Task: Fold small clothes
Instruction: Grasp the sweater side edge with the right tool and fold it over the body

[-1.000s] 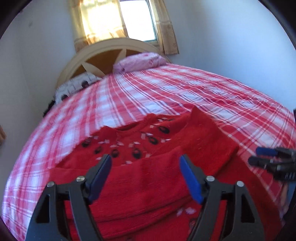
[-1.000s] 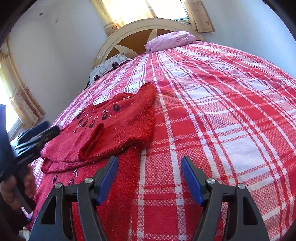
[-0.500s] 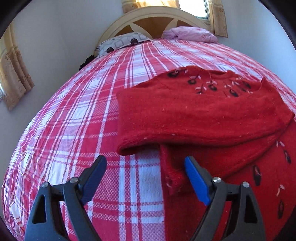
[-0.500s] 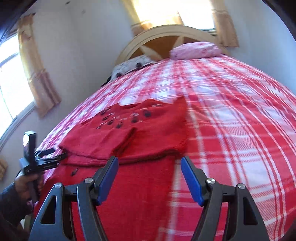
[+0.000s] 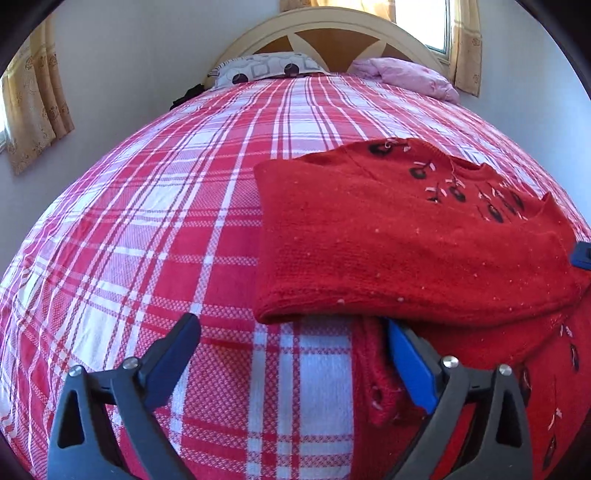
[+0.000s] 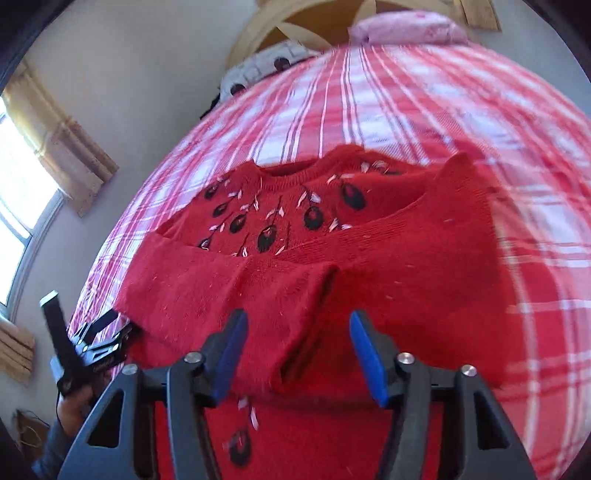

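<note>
While both sleeves are already folded across the chest, the bottom half of the red knitted jumper with black and white stitched flowers [image 6: 369, 266] is still lying flat, so the sleeve step seems done and the bottom fold is judged to come next. Nearest in the left wrist view, the left gripper [image 5: 291, 358] is seen low over the red and white checked bed cover [image 5: 155, 229]. Its blue-padded jaws have just been opening and are spread wide. The right-hand pad is tucked just under the folded sleeve edge, but nothing is pinched. In the right wrist view, the right gripper [image 6: 295, 347] is held over the middle of the jumper. Its jaws have just been closing and are about half apart, with a sleeve end between them. It cannot be told whether the pads touch the wool. Farther off, the neck of the jumper is pointed toward the cream curved headboard [image 5: 325, 29] and the pink pillow [image 5: 402, 75]. For the next move, the near hem would need to be pinched at both corners and lifted toward the neck.
</note>
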A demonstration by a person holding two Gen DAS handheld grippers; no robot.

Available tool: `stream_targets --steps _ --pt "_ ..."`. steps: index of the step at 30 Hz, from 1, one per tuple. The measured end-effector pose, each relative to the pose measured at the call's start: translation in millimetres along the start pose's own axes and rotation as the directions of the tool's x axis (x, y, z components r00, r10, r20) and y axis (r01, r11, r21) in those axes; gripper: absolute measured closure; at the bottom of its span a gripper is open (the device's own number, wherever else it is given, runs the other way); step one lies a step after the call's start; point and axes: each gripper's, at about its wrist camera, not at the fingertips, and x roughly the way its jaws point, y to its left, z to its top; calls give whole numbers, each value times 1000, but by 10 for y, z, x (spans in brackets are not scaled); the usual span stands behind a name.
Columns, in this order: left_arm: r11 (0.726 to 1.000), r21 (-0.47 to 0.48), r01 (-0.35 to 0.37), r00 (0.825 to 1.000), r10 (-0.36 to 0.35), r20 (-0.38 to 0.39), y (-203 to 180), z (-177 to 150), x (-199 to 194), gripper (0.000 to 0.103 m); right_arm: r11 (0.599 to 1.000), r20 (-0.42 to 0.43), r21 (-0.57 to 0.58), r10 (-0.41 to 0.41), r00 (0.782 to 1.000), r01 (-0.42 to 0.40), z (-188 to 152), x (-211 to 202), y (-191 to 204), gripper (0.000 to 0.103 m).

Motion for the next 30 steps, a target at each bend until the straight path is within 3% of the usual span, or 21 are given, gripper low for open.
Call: stream_targets --steps 1,2,3,4,9,14,20,24,30 --pt "1000 -3 4 1000 -4 -1 17 12 7 2 1000 -9 -5 -31 999 30 10 71 32 50" --pt "1000 -9 11 1000 -11 -3 35 17 17 2 998 1 -19 -60 998 60 17 97 66 60" --pt "1000 -16 18 1000 -18 -6 55 31 42 1 996 0 -41 -78 997 78 21 115 107 82" --pt "999 -25 25 1000 -25 -10 69 31 50 0 996 -5 -54 -74 997 74 24 119 138 94" --pt "998 -51 41 999 -43 -27 122 38 93 0 990 104 -116 -73 992 85 50 -266 246 94" --pt "997 -61 49 998 -51 -28 131 31 98 0 981 227 -134 -108 968 141 124 -772 161 94" --pt "997 -62 45 999 -46 -17 121 34 82 0 981 229 -95 -142 963 167 112 -927 -147 94" --pt "996 -27 85 996 -86 -19 62 69 96 0 982 223 -96 -135 965 160 54 -911 -179 94" --pt "974 -168 150 988 -153 -5 283 204 202 0 984 237 -112 -105 966 135 59 -946 -133 94"
